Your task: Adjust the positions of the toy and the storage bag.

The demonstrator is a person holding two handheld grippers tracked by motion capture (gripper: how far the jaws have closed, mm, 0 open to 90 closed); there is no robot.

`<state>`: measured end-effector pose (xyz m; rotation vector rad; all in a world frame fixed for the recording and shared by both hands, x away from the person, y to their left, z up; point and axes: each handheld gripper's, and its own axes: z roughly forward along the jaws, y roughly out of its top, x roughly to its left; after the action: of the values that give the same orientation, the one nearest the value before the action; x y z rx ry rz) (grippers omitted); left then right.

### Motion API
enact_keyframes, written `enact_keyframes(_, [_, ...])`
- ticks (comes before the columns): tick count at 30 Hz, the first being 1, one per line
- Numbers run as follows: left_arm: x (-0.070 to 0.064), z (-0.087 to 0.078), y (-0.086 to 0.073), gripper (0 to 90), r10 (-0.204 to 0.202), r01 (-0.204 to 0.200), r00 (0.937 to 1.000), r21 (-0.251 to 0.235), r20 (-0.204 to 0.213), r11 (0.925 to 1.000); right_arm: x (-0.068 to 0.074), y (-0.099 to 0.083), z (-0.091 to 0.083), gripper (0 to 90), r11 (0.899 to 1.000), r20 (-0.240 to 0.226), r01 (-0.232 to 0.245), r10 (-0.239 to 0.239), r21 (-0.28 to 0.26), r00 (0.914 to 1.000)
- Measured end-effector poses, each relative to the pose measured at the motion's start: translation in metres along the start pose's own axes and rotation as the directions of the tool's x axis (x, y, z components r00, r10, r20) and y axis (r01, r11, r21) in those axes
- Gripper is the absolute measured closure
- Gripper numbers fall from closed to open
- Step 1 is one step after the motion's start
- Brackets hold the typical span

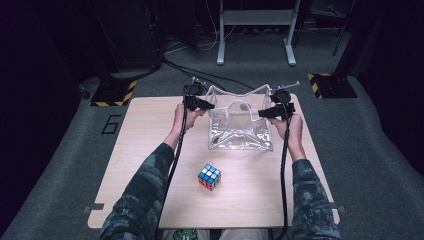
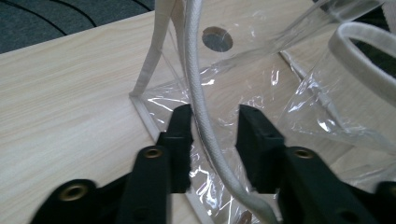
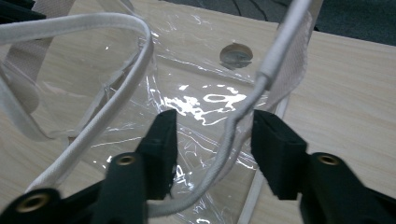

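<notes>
A clear plastic bag (image 1: 240, 132) with white trim stands open on the wooden table (image 1: 150, 130), toward its far side. My left gripper (image 1: 212, 106) is at the bag's left top edge and my right gripper (image 1: 261, 113) at its right top edge. In the left gripper view the left gripper (image 2: 215, 121) is open, with a white cord (image 2: 198, 93) of the bag (image 2: 261, 84) running between the jaws. The right gripper (image 3: 215, 126) is also open, and the bag's white cord (image 3: 280, 46) passes between its jaws over the clear plastic (image 3: 196, 70). A Rubik's cube (image 1: 209, 177) lies nearer the person.
Behind the table stand a grey metal frame (image 1: 255, 30) and two bases with yellow-black stripes (image 1: 115, 92) (image 1: 332, 85). A number 6 (image 1: 111, 123) is marked on the grey carpet at the left. Cables run across the floor.
</notes>
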<state>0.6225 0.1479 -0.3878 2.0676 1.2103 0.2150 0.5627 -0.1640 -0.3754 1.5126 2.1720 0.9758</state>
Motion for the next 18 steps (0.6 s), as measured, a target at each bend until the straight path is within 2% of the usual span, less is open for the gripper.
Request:
enact_keyframes(2, [0.0,-0.001,-0.001,77.0,0.027,-0.027,0.9993,0.005,-0.027,0.9996,-0.002,-0.001,0.0,64.5,1.0,0.011,-0.006,0.006,0.002,0.9999])
enact_keyframes(4, [-0.001,-0.001,-0.003,83.3,0.041,-0.042,0.9975,-0.006,-0.057,0.9991,-0.003,-0.003,0.0,78.3,1.0,0.029,-0.004,0.005,-0.008,0.9996])
enact_keyframes(6, [-0.001,-0.003,-0.004,87.6,0.049,-0.049,0.997,-0.01,-0.06,0.9987,-0.003,-0.005,0.001,85.2,1.0,0.051,0.001,0.001,-0.029,0.9987])
enact_keyframes(10, [-0.003,-0.006,-0.005,88.6,0.073,-0.074,0.9944,-0.007,-0.077,0.9973,-0.002,-0.004,0.002,87.5,0.999,0.079,0.018,-0.015,-0.035,0.9968])
enact_keyframes(15, [0.005,-0.015,-0.006,89.0,0.075,-0.077,0.9934,-0.01,-0.086,0.997,-0.001,-0.001,-0.005,88.0,0.999,0.119,0.033,-0.029,-0.032,0.9925])
enact_keyframes(18, [0.015,-0.027,-0.008,89.0,0.076,-0.077,0.9919,-0.007,-0.102,0.997,-0.002,0.0,-0.008,88.1,0.998,0.147,0.057,-0.052,-0.03,0.9877])
